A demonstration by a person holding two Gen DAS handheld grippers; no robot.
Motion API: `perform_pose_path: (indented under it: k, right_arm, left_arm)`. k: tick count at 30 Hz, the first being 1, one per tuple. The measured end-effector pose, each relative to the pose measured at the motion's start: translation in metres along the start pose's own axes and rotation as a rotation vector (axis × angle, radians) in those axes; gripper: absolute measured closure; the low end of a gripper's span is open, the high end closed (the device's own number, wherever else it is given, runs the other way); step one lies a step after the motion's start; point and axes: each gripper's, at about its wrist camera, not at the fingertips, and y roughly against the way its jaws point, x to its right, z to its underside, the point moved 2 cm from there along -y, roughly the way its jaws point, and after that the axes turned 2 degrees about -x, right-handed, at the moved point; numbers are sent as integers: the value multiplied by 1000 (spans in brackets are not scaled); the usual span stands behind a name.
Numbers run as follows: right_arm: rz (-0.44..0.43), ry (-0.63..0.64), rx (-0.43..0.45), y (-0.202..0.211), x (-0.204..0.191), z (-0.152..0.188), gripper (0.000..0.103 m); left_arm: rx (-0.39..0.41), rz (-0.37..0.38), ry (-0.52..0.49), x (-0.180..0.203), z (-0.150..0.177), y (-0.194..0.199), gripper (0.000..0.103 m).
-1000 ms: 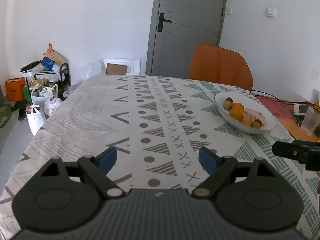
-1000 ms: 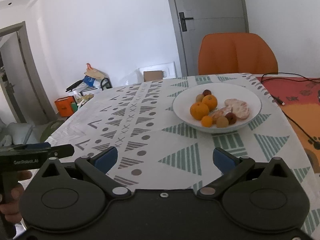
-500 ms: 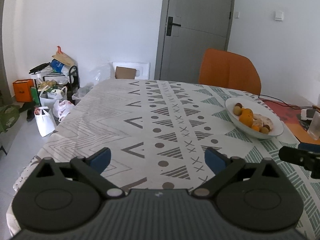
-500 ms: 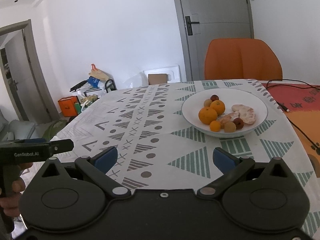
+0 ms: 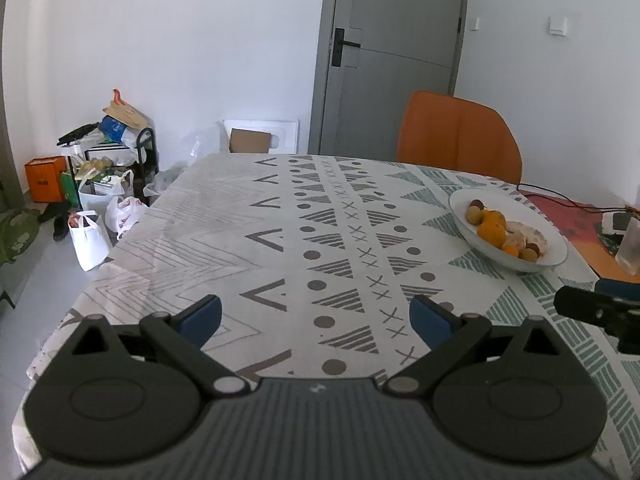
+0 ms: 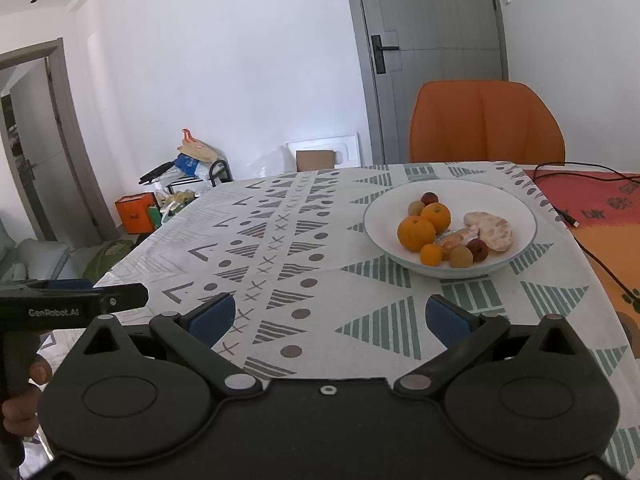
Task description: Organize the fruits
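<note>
Clearly both jaws stand wide apart and hold nothing. On the bench, the bowl point(image 6: 450, 196) of fruits point(image 6: 416, 233) lies at one o'clock from the right gripper point(image 6: 328, 318), nearer than the left gripper point(image 5: 316, 318).

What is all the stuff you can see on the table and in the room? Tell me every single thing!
bowl: one, white, on the table's right part
oranges: two big, one small, orange, in the bowl
small round fruits: four, tan and dark red, in the bowl
peeled citrus: pale pieces, in the bowl
tablecloth: one, white with grey and green shapes, over the table
chair: one, orange, behind the table
door: one, grey, shut, back wall
cable: black, on the red mat at right
bags and boxes: a pile, mixed colours, on the floor at left
left gripper: black, blue pads, open, empty
right gripper: black, blue pads, open, empty
</note>
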Motion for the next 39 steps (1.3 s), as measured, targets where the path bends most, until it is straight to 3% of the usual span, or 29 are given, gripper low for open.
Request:
perform_pose_path:
  k: [10,27,33,39]
  right_arm:
    - [15,-1,9,1,4,-1,0]
    - [-7,-24,-17,-3,6,0,0]
    - [-79,16,-77,-7,-4,3,0]
    - [-46,73,-73,-10,-14,6,0]
  left_arm:
    - [24,44,-12,3,0,4,0]
    - [19,41,-17,3,0,3,0]
    - [13,43,-15,2,1,1,0]
    - [13,41,-17,1,1,1,0]
